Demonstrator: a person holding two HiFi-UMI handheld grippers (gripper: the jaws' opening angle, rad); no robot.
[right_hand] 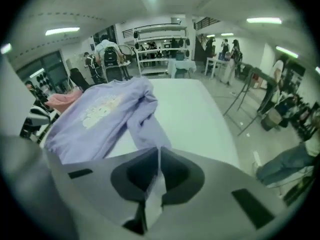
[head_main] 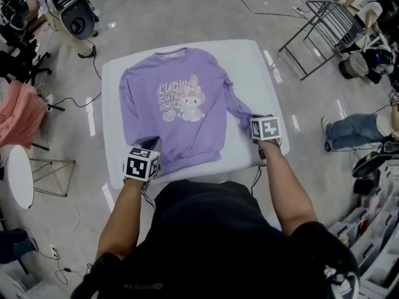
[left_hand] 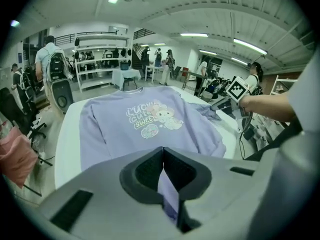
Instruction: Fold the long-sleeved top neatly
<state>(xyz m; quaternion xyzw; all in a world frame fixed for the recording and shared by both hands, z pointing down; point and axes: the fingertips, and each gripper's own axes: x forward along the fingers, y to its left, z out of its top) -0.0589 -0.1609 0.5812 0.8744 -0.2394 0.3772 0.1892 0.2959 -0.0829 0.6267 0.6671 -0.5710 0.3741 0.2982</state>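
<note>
Fabric of lilac colour fills the middle of my views. The lilac long-sleeved top with a cartoon print (head_main: 187,104) lies flat, front up, on the white rectangular desk (head_main: 255,61), with the collar at the far side. My left claw (left_hand: 163,159) is closed and pinches a thin fold of the lilac hem between its pads, at the near left corner of the top. My right claw (right_hand: 158,156) is closed too, on the ribbed cuff (right_hand: 152,194) of the sleeve (right_hand: 145,119) on my right side. This sleeve runs out over the desk beside the main panel. In the head view both claw tips are hidden under their marker cubes (head_main: 142,164), and my own torso (head_main: 212,229) covers the near edge of the desk. The other sleeve I cannot make out clearly.
</note>
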